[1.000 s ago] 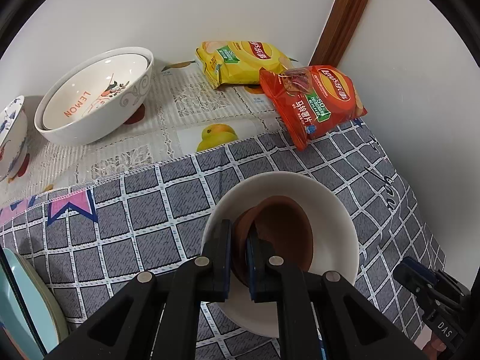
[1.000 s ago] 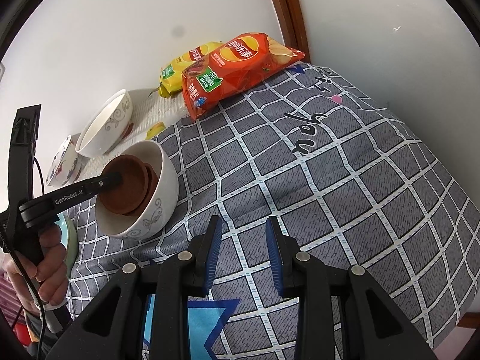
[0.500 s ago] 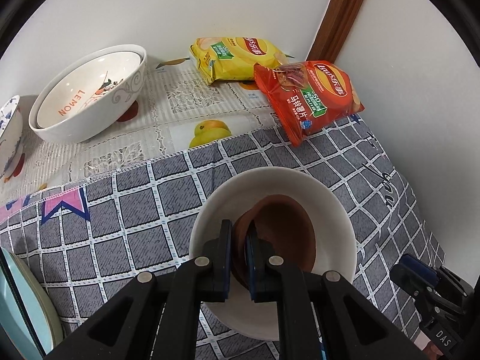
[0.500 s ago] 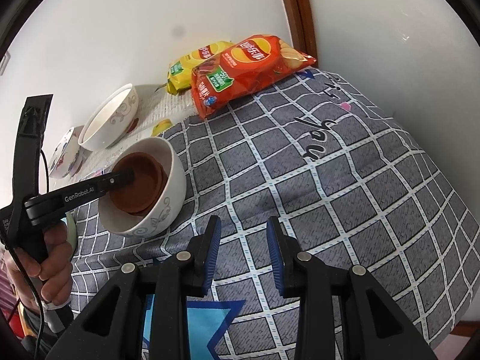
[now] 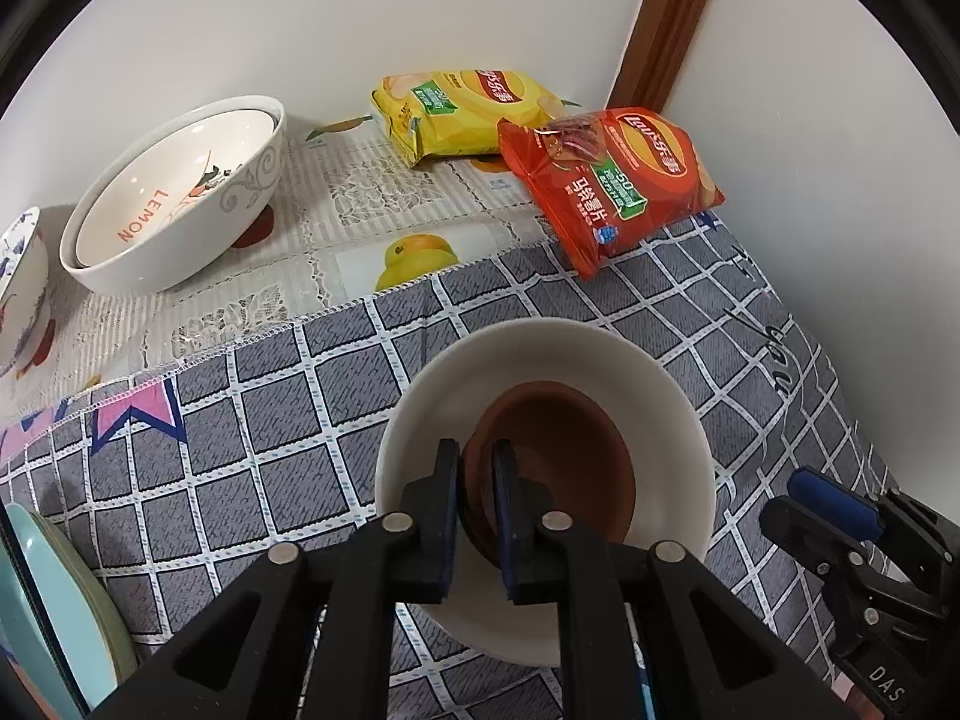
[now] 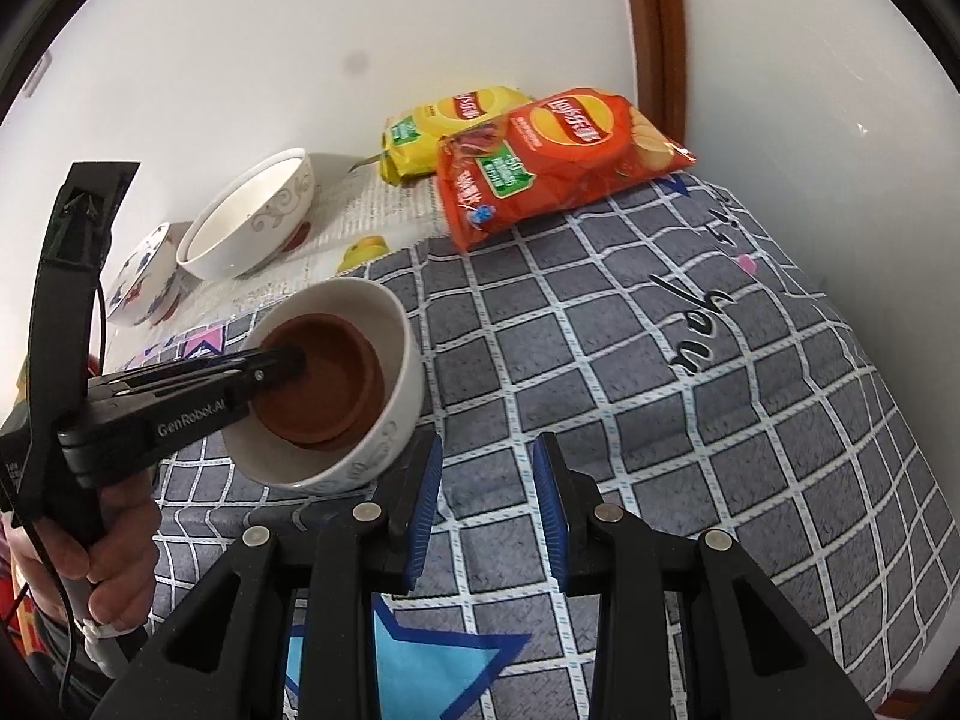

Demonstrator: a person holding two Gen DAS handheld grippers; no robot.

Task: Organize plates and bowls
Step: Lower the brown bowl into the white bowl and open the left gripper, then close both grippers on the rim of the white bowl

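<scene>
Reading "GenRobot.AI" on left gripper (image 6: 294, 363): fingers pinched the rim of two nested brown saucers (image 5: 564, 456) inside white bowl (image 5: 678, 420) on bench. Right gripper (image 6: 489, 495) fingers parted, empty. "LEMON" bowl (image 5: 174, 192); two crisp bags (image 5: 612, 180).

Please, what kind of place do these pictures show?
Probably a home dining or kitchen table set against a wall corner. A checked tablecloth covers it, white bowls stand on it, and two bags of potato chips lie by the wall.
</scene>
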